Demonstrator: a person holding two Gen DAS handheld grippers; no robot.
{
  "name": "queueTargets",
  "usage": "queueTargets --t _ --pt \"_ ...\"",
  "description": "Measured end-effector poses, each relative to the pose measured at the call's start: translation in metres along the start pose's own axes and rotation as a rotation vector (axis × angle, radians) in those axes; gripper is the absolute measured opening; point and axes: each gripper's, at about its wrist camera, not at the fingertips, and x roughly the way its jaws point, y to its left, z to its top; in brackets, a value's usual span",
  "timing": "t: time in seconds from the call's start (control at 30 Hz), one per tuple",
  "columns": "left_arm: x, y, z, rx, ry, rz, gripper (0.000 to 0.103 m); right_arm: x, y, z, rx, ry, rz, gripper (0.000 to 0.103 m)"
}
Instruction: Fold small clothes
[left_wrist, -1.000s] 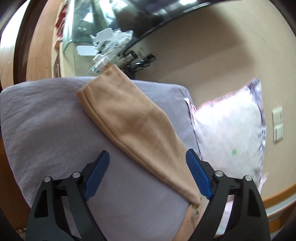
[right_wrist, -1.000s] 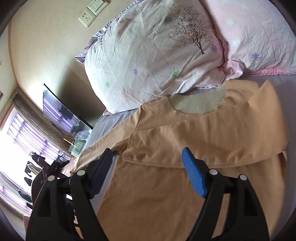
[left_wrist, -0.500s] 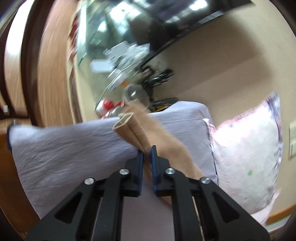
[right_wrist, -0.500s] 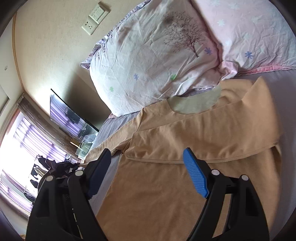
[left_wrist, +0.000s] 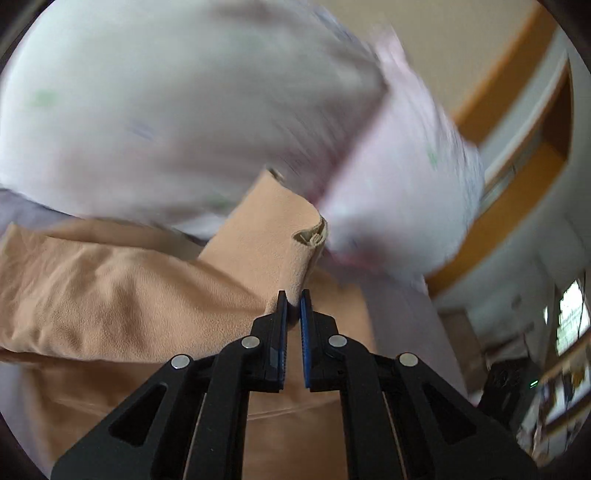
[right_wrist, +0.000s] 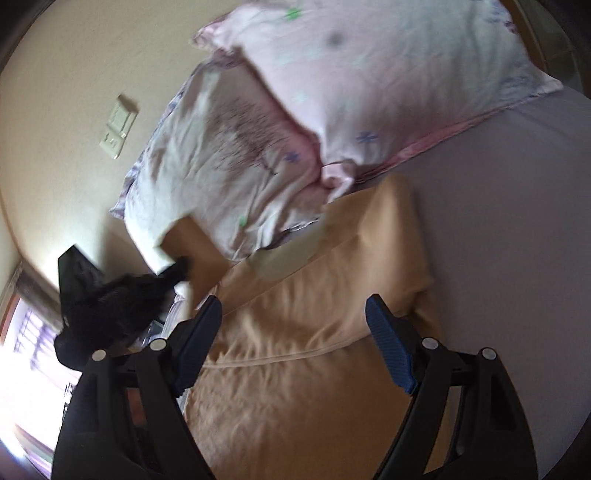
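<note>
A tan long-sleeved shirt lies on the grey bed sheet, one sleeve folded across its body. My left gripper is shut on the other sleeve near its cuff and holds it lifted over the shirt body. In the right wrist view the left gripper shows as a dark blurred shape holding the raised sleeve. My right gripper is open and empty, just above the shirt's middle.
Two pale pillows lie at the head of the bed against a beige wall with a switch plate. A wooden headboard edge is at the right. A window glows at the left.
My left gripper closed on the sleeve, lifted it off the sheet and swung it over the shirt toward the pillows. My right gripper stayed open and shifted slightly.
</note>
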Motion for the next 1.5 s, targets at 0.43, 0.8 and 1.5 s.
queueTargets --t 0.43,0.8,1.5 --pt "-0.018 -0.023 -0.046 0.144 0.082 -0.094 0.071 0.013 -0.028 0.012 -0.004 0.074 0.015 0.062" --pt "-0.127 0.099 -0.065 0.076 -0.029 0.284 0.071 0.114 -0.032 0.010 -0.074 0.272 -0.286 0.028" --pt "-0.039 0.140 -0.045 0.045 0.132 0.400 0.072 0.092 -0.033 0.009 -0.068 0.233 -0.278 0.054"
